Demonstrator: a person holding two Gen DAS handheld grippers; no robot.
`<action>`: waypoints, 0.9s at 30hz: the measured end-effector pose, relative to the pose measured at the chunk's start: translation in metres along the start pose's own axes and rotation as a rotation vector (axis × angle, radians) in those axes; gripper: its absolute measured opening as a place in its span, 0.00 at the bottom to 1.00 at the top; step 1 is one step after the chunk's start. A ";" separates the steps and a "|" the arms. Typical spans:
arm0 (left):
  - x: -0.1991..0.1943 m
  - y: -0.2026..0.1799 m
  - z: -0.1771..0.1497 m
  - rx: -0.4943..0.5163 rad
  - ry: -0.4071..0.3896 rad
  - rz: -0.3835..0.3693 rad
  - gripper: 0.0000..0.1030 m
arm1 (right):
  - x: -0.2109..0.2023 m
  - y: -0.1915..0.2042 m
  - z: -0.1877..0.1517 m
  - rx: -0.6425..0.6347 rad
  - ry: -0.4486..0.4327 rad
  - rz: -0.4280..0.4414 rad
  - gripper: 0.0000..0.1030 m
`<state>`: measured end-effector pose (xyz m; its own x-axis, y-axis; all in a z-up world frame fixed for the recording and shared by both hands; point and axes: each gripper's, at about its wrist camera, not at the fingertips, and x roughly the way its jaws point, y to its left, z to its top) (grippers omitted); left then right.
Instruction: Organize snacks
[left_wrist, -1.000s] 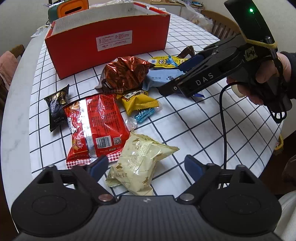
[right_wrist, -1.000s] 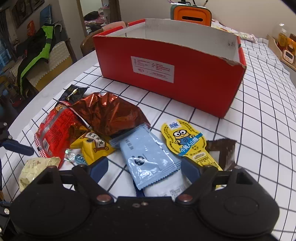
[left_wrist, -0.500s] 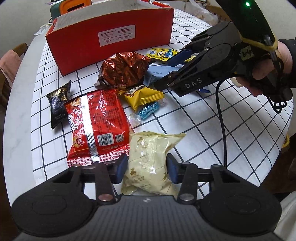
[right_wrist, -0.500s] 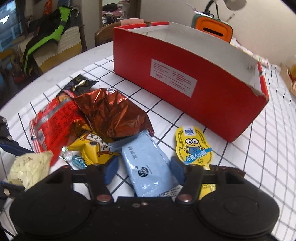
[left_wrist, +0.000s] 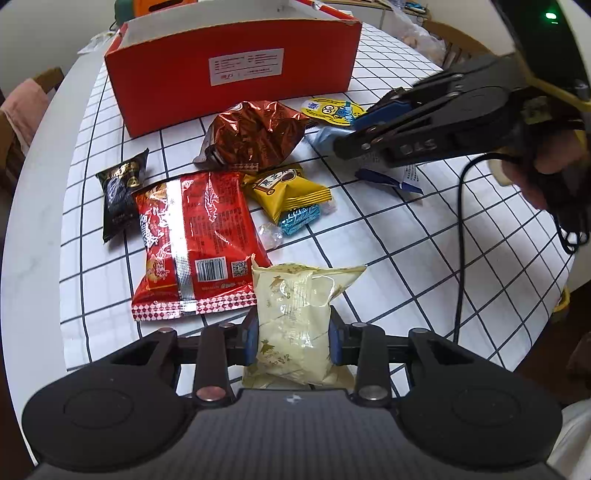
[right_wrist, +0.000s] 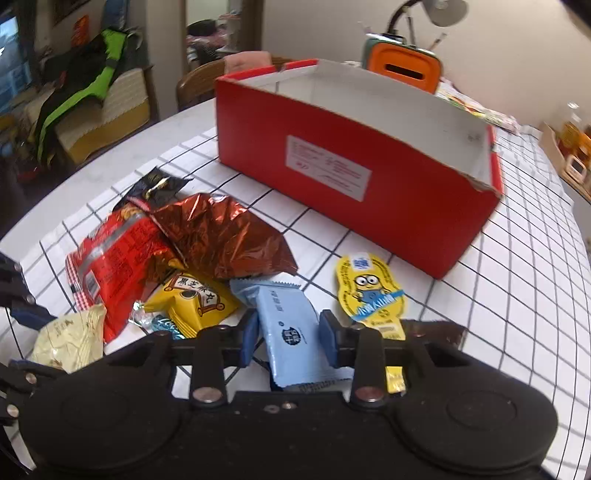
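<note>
We have the left tool (left_wrist: 292, 341) clamped on the cream snack packet (left_wrist: 295, 314) at six o'clock, and the right tool (right_wrist: 289, 336) clamped on the pale blue wrapper (right_wrist: 291, 325). Both packs sit just above the counter (left_wrist: 406, 236). We should lift them clear of the pile, carry them toward twelve o'clock over the red box (right_wrist: 354, 173), and release inside. A second ago both tools stood apart around these packs; half a second ago they were closing.
</note>
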<state>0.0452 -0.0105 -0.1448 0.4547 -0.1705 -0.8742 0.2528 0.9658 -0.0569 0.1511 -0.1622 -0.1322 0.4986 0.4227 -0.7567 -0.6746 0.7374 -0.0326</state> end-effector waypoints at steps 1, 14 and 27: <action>0.000 0.001 0.000 -0.007 0.001 -0.002 0.33 | -0.002 -0.001 0.000 0.014 0.000 0.003 0.29; -0.022 0.007 0.006 -0.044 -0.042 -0.007 0.33 | -0.033 -0.009 -0.007 0.157 -0.048 0.000 0.13; -0.043 0.014 0.016 -0.071 -0.095 -0.014 0.33 | -0.045 -0.004 -0.007 0.143 -0.042 0.057 0.10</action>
<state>0.0433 0.0068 -0.1003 0.5309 -0.1987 -0.8238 0.2001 0.9740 -0.1060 0.1276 -0.1879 -0.1030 0.4861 0.4853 -0.7267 -0.6195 0.7779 0.1051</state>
